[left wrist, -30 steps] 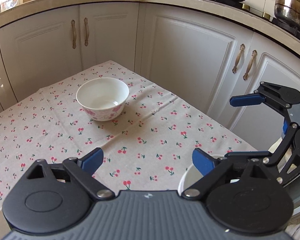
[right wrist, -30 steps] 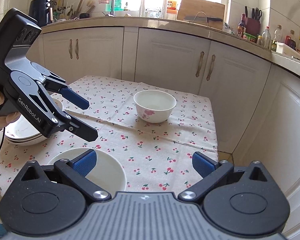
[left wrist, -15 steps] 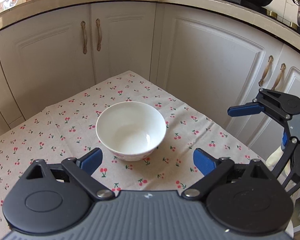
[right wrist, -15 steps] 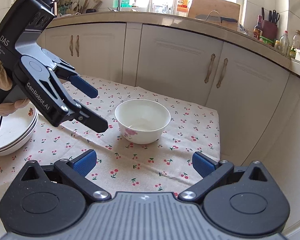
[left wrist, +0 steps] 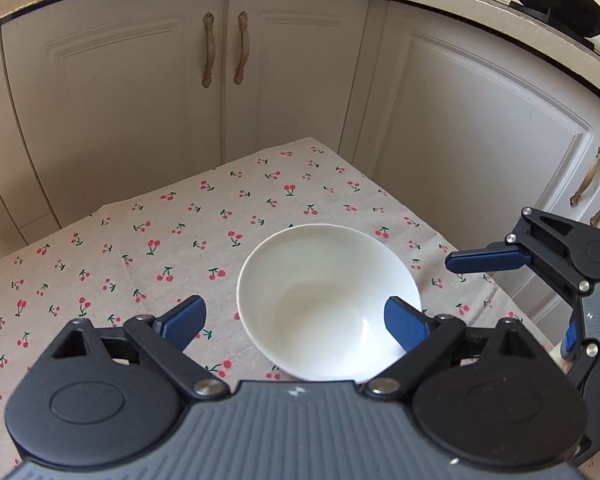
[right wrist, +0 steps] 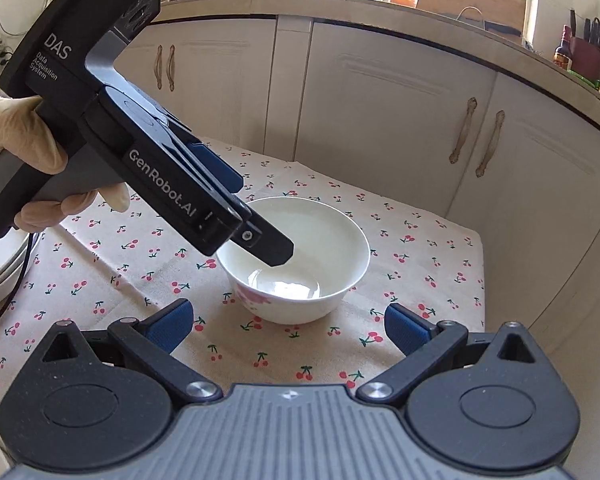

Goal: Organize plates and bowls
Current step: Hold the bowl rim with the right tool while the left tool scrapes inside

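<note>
One white bowl (left wrist: 327, 304), left tongs (left wrist: 296, 322) straddling rim

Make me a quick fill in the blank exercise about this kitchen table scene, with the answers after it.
1. The left gripper straddles the near rim of the white ____, one finger inside it.
2. The tablecloth is printed with red ____.
3. Both grippers' jaws are ____.
4. The stacked plates lie at the ____ edge of the right wrist view.

Answers: bowl; cherries; open; left

Both wrist views near bowl (left wrist: 327, 304)
</note>
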Motion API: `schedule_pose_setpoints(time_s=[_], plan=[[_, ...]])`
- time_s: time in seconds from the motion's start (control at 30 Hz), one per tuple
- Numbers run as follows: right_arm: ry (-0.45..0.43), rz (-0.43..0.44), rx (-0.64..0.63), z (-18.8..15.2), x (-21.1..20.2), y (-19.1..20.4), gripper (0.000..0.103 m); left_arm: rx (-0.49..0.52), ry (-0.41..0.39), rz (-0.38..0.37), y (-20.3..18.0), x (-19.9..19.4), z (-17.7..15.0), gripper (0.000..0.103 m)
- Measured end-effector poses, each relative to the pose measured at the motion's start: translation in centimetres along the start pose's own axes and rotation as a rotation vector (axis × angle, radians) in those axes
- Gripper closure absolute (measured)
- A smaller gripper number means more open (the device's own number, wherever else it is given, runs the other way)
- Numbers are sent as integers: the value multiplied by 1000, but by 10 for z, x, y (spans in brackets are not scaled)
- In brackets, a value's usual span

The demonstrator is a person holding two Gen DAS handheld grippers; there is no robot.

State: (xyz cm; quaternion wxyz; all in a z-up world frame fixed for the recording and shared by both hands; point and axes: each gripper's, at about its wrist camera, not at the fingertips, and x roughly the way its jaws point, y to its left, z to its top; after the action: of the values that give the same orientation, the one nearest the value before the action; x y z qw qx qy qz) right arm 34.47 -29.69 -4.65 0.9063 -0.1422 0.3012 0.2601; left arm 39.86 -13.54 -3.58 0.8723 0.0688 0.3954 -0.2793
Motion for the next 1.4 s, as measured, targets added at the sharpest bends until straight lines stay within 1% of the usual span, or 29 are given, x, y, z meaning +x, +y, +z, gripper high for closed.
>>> schedule_pose_setpoints(time_s=[0.03,0.1,0.17,0.23,0.27,0.3,0.37,0.53,0.6,0.73,1.07,1.4], plan=[[-3,5,1,1,3,-1,0,0,5,0,1,4,1,10],[-5,14,3,3,10,-2,0,-4,11,2,3,8,1,17],[-1,28,-1,4,16,-4,0,-7,14,-2,4,12,2,17],[-1,26,-8,6,22,-4,1,-5,12,-1,4,14,3,20],[2,28,-9,7,24,-4,4,-5,14,-4,4,15,3,25],[3,29,-9,8,26,-4,5,-6,16,-8,4,16,4,28],[4,28,-7,10,29,-5,8,-6,16,-14,3,18,5,28],[3,33,-4,10,34,-9,8,0,16,-24,1,21,6,29],[5,34,-6,10,36,-9,8,4,21,-26,1,23,6,33],[9,28,-21,8,37,-6,10,7,23,-27,1,24,6,34],[11,28,9,10,28,-4,10,35,23,-21,-7,18,5,34],[21,28,15,17,-16,15,10,61,13,-30,-31,-23,-4,34]])
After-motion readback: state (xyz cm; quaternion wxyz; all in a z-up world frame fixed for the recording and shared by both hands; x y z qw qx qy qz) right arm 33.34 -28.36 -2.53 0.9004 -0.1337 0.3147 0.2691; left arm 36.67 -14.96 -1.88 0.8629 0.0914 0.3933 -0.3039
